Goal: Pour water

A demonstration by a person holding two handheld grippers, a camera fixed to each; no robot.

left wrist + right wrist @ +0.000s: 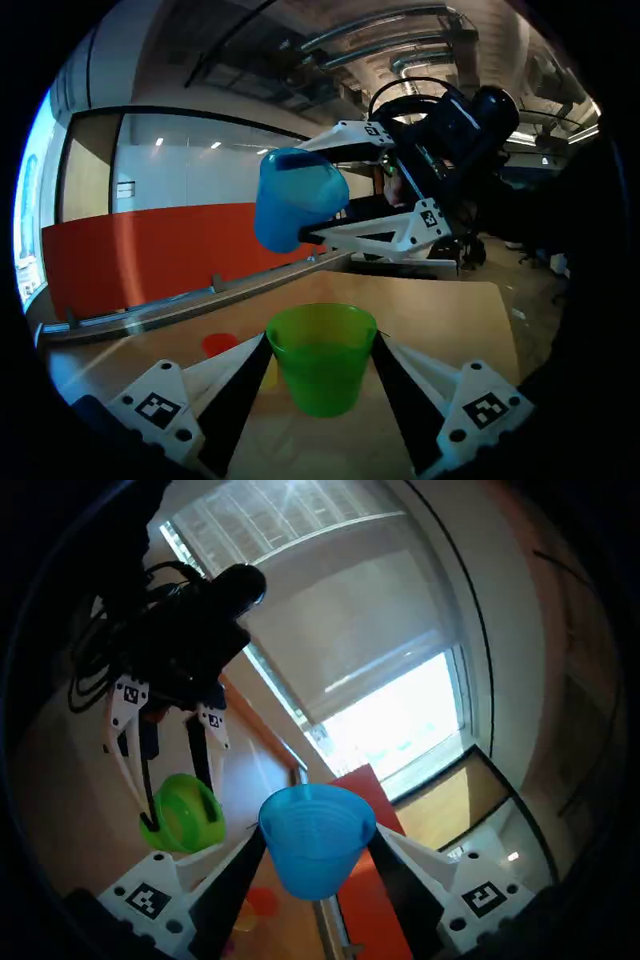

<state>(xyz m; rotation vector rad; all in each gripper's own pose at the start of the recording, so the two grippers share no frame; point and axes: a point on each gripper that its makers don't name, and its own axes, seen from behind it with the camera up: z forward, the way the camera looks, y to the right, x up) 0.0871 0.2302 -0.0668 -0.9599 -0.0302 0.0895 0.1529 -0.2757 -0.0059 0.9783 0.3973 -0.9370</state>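
Green cup (322,364) is the nearest thing in the left gripper view. It stands upright between the two fingers of the left gripper (322,346), which is closed to the width of the cup and presses it on both sides. The cup is held low over the wooden tabletop (448,316). A small red cup (218,344) stands on the tabletop behind it, to the left. Whether the green cup has water in it, the pictures do not show clearly.

Farther off and higher is the blue cup (292,214), carried by the right gripper (298,196). This gripper reaches in from the right, and its two fingers are closed on the sides of the cup. In the left gripper view the blue cup hangs above the green cup, beyond it and a little to the left, well apart from it. Its long axis leans only slightly, with the mouth upward, so no pouring is seen.

In the right gripper view the blue cup sits close between the fingers, and the green cup lies beyond it to the lower left, its open mouth turned toward the camera.

The next move probably belongs to the right gripper: bring the blue rim over the green mouth, then tip the axis down toward it. If it tips too early, the water could fall on the tabletop.
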